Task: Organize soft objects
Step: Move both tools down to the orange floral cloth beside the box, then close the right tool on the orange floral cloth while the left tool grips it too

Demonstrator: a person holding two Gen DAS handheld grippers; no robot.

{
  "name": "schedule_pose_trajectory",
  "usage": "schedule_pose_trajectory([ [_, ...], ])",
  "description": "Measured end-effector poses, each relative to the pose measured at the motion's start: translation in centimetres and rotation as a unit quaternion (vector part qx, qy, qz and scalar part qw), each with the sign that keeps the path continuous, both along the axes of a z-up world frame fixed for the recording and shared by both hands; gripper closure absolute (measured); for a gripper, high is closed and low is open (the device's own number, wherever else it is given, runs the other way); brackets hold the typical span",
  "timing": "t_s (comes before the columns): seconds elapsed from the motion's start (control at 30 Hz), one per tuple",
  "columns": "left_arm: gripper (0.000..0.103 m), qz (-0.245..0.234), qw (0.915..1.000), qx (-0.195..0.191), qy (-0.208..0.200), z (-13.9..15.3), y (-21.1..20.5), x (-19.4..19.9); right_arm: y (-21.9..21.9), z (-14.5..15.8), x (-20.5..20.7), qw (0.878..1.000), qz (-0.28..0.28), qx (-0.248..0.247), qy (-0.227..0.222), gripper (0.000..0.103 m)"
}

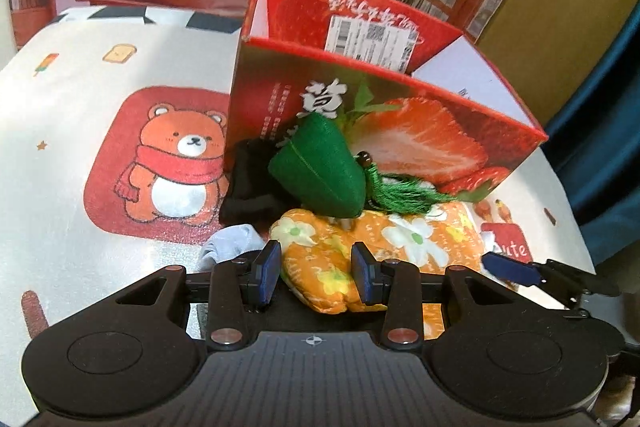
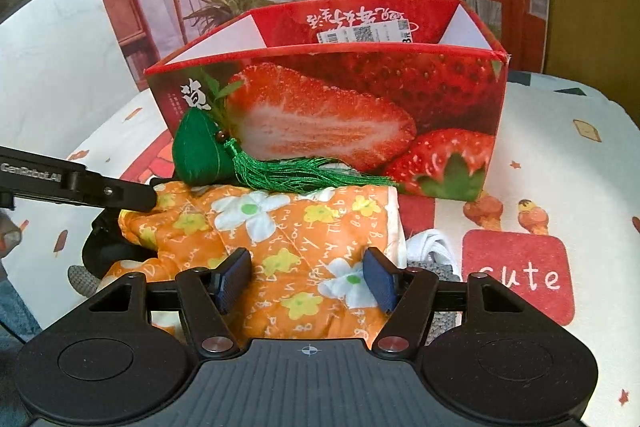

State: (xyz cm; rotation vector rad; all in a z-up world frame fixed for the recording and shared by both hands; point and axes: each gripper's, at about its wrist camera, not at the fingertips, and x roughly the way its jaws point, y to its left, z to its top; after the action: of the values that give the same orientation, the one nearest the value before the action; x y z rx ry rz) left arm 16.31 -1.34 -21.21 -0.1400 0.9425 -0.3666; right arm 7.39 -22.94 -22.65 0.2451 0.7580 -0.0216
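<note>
We see an orange floral cloth (image 2: 280, 223), a soft quilted piece printed with white and yellow flowers and small lettering, lying crumpled in the lower middle of both views on the cartoon-printed tablecloth (image 1: 80, 107). In the right wrist view its long axis runs across the frame, from lower left to right. On top of it sits a green stuffed pyramid (image 2: 198, 155), felt-like and plump, with a brown bead and a silky green tassel (image 2: 304, 173) trailing toward the right of the frame.

Behind them stands the open red strawberry box (image 2: 360, 99), glossy cardboard, in the centre of the frame.

The left gripper (image 1: 316, 273) has its blue pads on either side of a bunched end of the orange cloth; we cannot tell whether they pinch it. The right gripper (image 2: 308, 281) straddles the cloth's near edge, and there too we cannot tell whether it grips.

A black fabric piece (image 1: 248, 187) and a pale grey sock (image 1: 228, 245) lie at centre left.
</note>
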Motion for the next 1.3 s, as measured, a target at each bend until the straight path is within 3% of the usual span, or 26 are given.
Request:
schedule_pose_trajectory([
  [0.2, 0.062, 0.005, 0.9992, -0.023, 0.033, -1.2, 0.7, 1.5, -0.1, 0.1, 0.5, 1.000, 0.008, 0.002, 0.011, 0.042],
  [0.6, 0.061, -0.005, 0.9960, -0.067, 0.059, -3.1, 1.2, 3.0, -0.6, 0.4, 1.3, 0.999, 0.020, 0.015, 0.036, 0.040],
  [1.03, 0.060, -0.027, 0.9934, -0.081, 0.076, -3.7, 2.0, 3.4, -2.2, 1.9, 2.3, 0.998, 0.015, 0.034, 0.055, 0.041],
  [1.13, 0.060, -0.030, 0.9930, -0.082, 0.079, -3.8, 2.0, 3.7, -3.1, 1.8, 2.7, 0.998, -0.004, 0.029, 0.059, 0.036],
  [1.3, 0.060, -0.025, 0.9914, -0.093, 0.089, -3.9, 2.4, 3.9, -4.9, 0.6, 3.1, 0.993, -0.030, 0.081, 0.078, 0.035],
])
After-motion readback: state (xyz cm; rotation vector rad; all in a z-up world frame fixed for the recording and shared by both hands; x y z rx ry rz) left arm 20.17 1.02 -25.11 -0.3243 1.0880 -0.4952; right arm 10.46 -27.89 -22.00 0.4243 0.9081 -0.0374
